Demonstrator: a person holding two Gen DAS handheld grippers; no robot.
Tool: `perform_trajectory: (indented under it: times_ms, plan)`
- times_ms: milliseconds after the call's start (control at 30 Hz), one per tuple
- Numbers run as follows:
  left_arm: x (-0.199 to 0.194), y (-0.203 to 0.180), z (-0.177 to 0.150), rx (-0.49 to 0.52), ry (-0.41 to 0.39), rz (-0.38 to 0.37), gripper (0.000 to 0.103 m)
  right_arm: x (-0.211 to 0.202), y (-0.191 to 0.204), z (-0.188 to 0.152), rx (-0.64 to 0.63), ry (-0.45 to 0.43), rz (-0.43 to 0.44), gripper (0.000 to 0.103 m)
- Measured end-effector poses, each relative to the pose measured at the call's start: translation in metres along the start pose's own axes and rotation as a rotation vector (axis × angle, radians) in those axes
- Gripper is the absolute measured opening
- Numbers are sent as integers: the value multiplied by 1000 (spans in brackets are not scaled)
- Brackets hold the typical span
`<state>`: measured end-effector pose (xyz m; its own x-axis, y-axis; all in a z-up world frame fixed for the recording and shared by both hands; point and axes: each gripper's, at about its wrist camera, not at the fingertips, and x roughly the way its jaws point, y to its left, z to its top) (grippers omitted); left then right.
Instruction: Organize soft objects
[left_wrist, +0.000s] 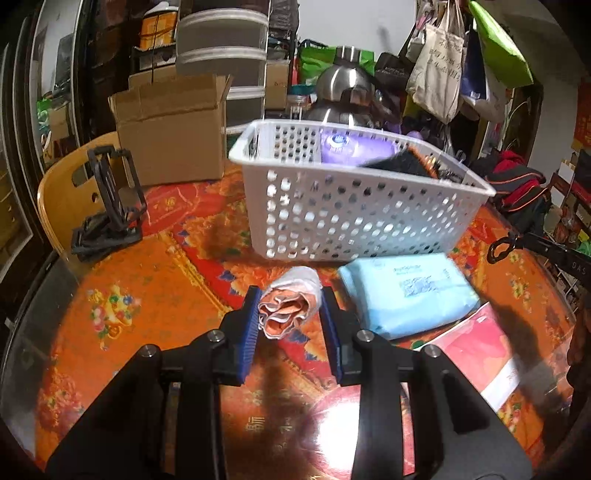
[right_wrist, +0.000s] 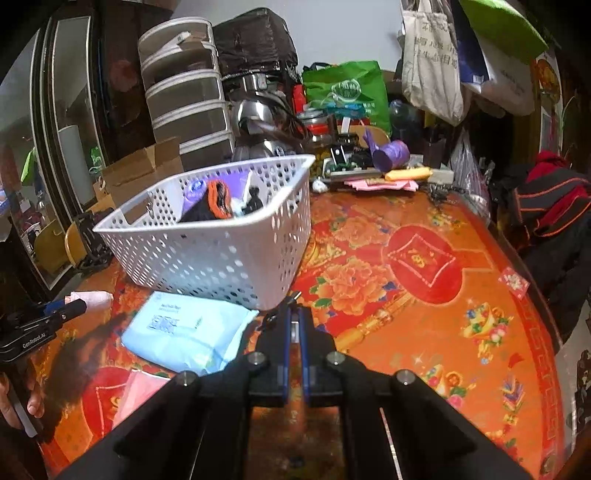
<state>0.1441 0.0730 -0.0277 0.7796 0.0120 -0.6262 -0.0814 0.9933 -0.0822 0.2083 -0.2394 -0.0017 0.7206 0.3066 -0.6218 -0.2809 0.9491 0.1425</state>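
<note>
**Basket part-filled, 1 roll in hand, 2 packs left on the bench**

Working left to right across the scene.

Left: our left hand-held gripper (left_wrist: 290, 308) is clamped narrow on a rolled cloth (left_wrist: 291, 302), white outside with peach folds showing at the near end. The roll sits between the blue pads, clear of the bench (left_wrist: 147, 295), just short of the white perforated basket (left_wrist: 332, 206). We judge this piece is on its way to the basket but not yet over the rim.

Centre: the basket stands on the bench and already holds a purple soft pack (left_wrist: 354, 149) and a black-and-orange knitted item (left_wrist: 410, 162); the right wrist view shows a few more small dark and white bits among them, too tangled to name. So part of the sorting looks done.

Right of centre: a light blue soft pack (left_wrist: 402, 291) lies flat on the bench just in front of the basket, untouched. Beside it, nearer us, a pink flat pack (left_wrist: 480, 347) also lies on the bench.

Right: our right hand-held gripper (right_wrist: 293, 321) is fully closed, pads together. A thin dark bit shows at its tips; we cannot tell whether it is pinched there. It hovers near the basket's near corner.

Left to do, as we judge it: drop the roll in, then the blue pack, possibly the pink 1.
</note>
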Motion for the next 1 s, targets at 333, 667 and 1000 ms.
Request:
perform_trajectory:
  times_ms: [333,667,1000]
  plan:
    - [-35,-11,54,29,-45,-30,29,-50,19,43,-38,-79,19,3]
    - [-7,-13,153,17,-8,-52,29,-34,48,112,-95,-72,10,3]
    - [76,-12,194,-15,127,-3,29,40,49,148,-67,16,-17,3]
